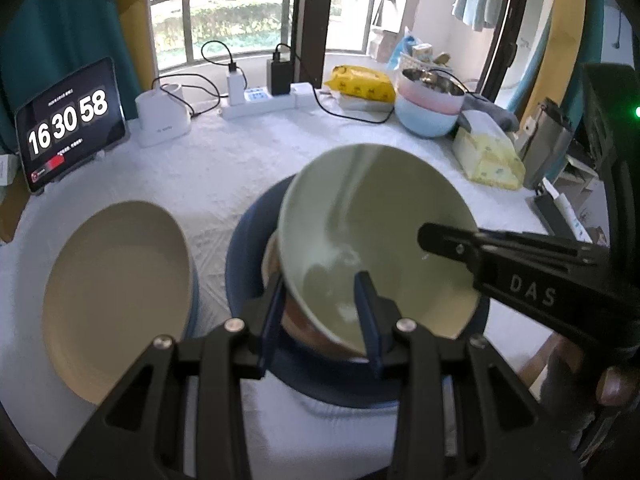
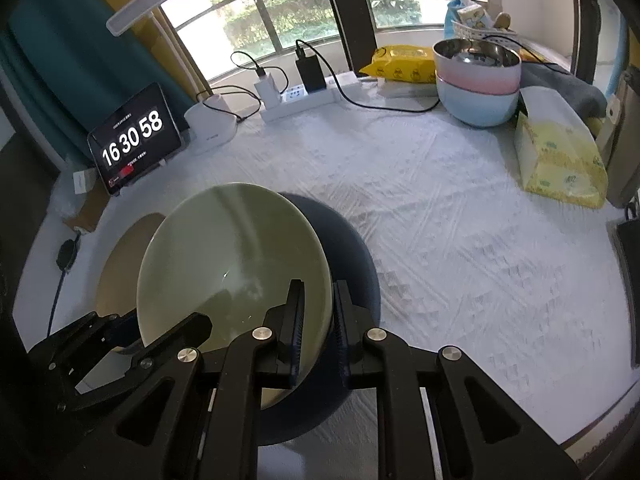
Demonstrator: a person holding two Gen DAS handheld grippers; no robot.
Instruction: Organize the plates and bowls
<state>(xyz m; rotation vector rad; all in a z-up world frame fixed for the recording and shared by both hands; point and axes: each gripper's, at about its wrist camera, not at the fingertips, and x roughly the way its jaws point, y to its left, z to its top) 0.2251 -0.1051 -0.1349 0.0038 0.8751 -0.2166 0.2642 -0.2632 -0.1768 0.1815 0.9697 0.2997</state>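
Observation:
A pale green bowl [image 1: 376,236] [image 2: 236,264] is held tilted above a dark blue plate [image 1: 248,264] [image 2: 352,248]. My left gripper [image 1: 320,320] straddles the bowl's near rim, one finger inside and one outside. My right gripper [image 2: 318,320] is shut on the bowl's right rim; its finger [image 1: 480,248] shows in the left wrist view. A brown bowl [image 1: 272,260] sits under the green one. A cream plate [image 1: 116,296] [image 2: 124,264] lies to the left on a blue plate.
On the white tablecloth [image 2: 460,240] at the back stand a tablet clock [image 1: 68,124], a white charger box [image 1: 162,114], a power strip [image 1: 260,98], stacked pink and blue bowls [image 1: 430,106], a yellow wipes pack [image 1: 360,84] and a tissue pack [image 2: 560,160].

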